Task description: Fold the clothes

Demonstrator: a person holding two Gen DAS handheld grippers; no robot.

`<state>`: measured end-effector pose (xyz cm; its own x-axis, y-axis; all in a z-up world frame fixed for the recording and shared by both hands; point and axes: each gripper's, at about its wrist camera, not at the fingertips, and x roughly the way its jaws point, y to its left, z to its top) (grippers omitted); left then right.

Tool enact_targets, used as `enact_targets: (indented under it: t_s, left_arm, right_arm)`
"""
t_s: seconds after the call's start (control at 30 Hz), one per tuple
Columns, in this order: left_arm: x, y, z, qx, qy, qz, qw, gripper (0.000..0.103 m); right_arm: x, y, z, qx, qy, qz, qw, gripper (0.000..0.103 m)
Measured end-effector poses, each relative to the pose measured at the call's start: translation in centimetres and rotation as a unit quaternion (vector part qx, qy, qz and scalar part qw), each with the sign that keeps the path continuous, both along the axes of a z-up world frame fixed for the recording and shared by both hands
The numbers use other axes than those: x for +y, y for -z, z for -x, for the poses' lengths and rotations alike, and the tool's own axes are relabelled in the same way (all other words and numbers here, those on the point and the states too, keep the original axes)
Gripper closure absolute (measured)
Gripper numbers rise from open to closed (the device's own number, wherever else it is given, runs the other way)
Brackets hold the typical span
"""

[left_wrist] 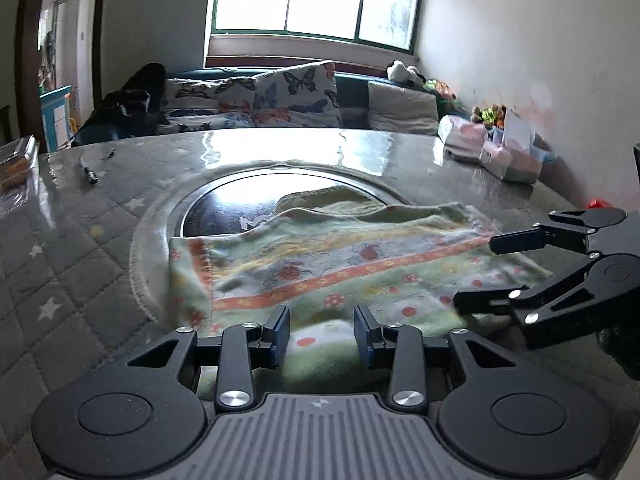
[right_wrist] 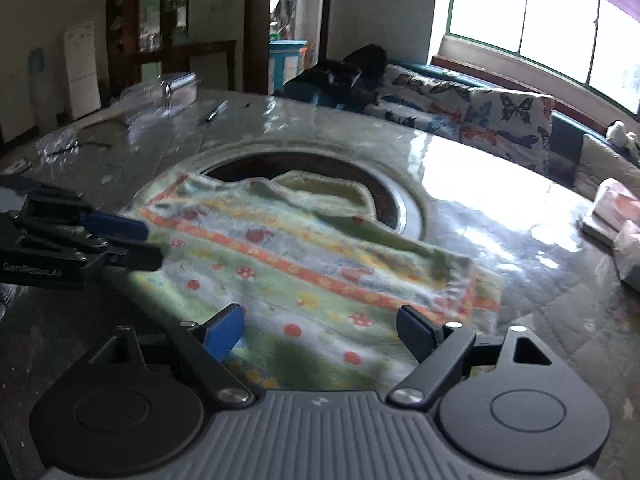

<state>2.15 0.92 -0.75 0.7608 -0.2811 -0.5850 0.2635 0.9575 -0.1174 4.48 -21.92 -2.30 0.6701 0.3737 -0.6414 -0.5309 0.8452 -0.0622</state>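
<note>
A green patterned cloth [left_wrist: 320, 264] with orange stripes and red mushrooms lies spread on the table, its far part folded over and lying across a dark round inset [left_wrist: 236, 204]. It also shows in the right wrist view [right_wrist: 304, 264]. My left gripper [left_wrist: 322, 332] is open just above the cloth's near edge, with nothing between its jaws. My right gripper [right_wrist: 320, 332] is open wide over the near edge too, empty. The right gripper shows at the right in the left wrist view [left_wrist: 476, 272]; the left gripper shows at the left in the right wrist view [right_wrist: 152, 244].
The table [left_wrist: 80, 240] has a quilted grey cover under clear plastic. A pen [left_wrist: 89, 171] and a clear plastic box [left_wrist: 16, 172] lie far left. Pink packets [left_wrist: 492, 148] sit far right. A sofa with butterfly cushions [left_wrist: 280, 96] stands behind, under a window.
</note>
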Motion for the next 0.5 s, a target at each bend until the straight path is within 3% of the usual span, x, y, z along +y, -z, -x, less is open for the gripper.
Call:
enact_targets:
  t_s: [0.17, 0.5]
  left_arm:
    - [-0.2, 0.4, 0.6, -0.005, -0.001, -0.009, 0.9999, 0.064]
    - [-0.4, 0.2, 1.4, -0.012, -0.004, -0.015, 0.9998, 0.061]
  right_arm:
    - [-0.8, 0.6, -0.2, -0.013, 0.036, 0.018, 0.999, 0.013]
    - [-1.9, 0.5, -0.4, -0.022, 0.055, 0.002, 0.998, 0.012]
